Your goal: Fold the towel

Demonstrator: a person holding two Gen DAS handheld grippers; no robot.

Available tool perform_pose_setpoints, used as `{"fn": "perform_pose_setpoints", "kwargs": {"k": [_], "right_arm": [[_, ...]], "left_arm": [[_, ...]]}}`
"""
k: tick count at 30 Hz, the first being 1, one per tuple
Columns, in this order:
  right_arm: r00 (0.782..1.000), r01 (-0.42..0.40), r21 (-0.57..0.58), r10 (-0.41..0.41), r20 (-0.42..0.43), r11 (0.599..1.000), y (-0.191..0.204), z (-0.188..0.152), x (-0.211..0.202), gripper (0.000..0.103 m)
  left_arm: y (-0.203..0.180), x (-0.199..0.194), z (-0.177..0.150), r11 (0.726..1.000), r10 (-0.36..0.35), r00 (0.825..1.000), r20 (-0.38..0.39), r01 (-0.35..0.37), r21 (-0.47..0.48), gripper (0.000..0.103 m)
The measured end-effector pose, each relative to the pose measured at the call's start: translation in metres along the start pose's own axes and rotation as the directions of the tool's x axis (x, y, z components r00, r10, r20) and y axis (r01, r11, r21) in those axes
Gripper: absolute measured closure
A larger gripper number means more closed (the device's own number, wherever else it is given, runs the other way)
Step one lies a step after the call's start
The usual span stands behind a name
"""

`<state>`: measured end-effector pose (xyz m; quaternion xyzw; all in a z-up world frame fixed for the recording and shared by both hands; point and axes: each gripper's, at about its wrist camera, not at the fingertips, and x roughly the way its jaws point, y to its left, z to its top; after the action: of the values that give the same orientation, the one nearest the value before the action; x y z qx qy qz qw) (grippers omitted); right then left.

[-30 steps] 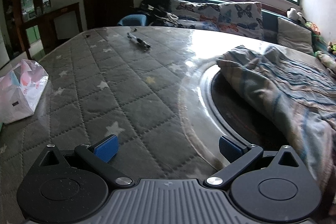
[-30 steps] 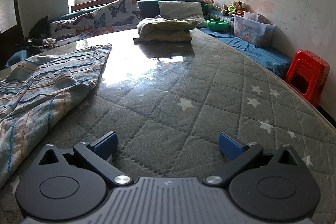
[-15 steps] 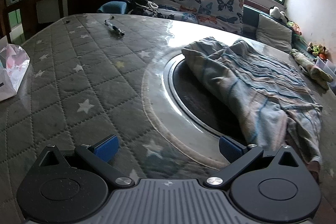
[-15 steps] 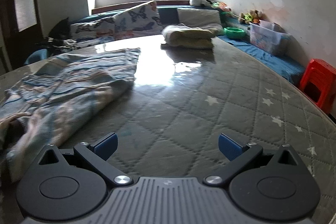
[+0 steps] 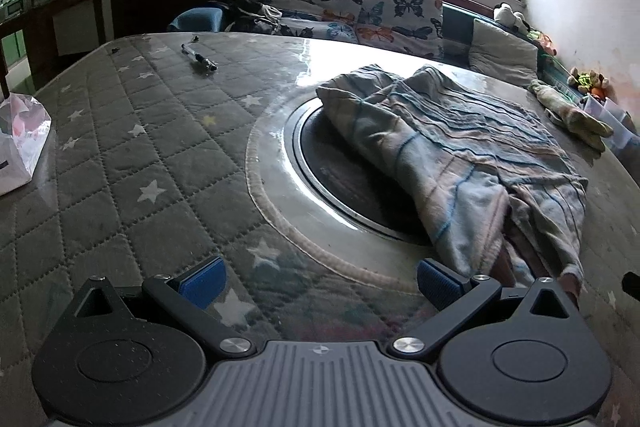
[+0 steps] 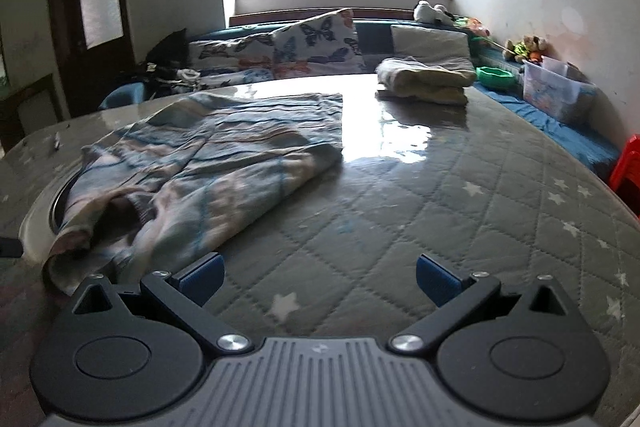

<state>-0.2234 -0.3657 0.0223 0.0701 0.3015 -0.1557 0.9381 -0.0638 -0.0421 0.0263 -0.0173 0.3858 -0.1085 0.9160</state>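
Note:
A rumpled striped blue-and-beige towel [image 5: 460, 147] lies across the round table, partly over the dark round inset [image 5: 332, 171]. In the right wrist view the same towel [image 6: 208, 163] spreads to the left. My left gripper [image 5: 318, 279] hovers open over the quilted cover, its right finger close to the towel's near corner. My right gripper [image 6: 318, 277] is open too, with its left finger beside the towel's near edge. Neither holds anything.
A folded pale towel [image 6: 424, 81] sits at the table's far side. A pen-like tool [image 5: 199, 57] and a white plastic bag [image 5: 22, 143] lie on the left. Cushioned benches, a plastic box [image 6: 554, 93] and a red stool [image 6: 626, 163] ring the table.
Both grippers have swung toward the towel, which now sits nearer the middle of each view. Both stay open.

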Motion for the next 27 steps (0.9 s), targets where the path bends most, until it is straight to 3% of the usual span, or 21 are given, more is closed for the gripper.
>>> {"fn": "perform_pose_setpoints", "kwargs": {"k": [15,27], "right_arm": [[0.994,-0.107,-0.074,0.106,-0.016,0.992,0.036,-0.014,-0.016,0.000],[0.992,-0.127,-0.087,0.125,-0.030,0.988,0.046,-0.021,-0.021,0.000]], "left_arm": [[-0.012,-0.016,-0.014,0.998,-0.023,1.000,0.000,0.023,0.057,0.000],[-0.024,-0.025,-0.024,0.993,-0.049,0.999,-0.004,0.049,0.108,0.000]]}}
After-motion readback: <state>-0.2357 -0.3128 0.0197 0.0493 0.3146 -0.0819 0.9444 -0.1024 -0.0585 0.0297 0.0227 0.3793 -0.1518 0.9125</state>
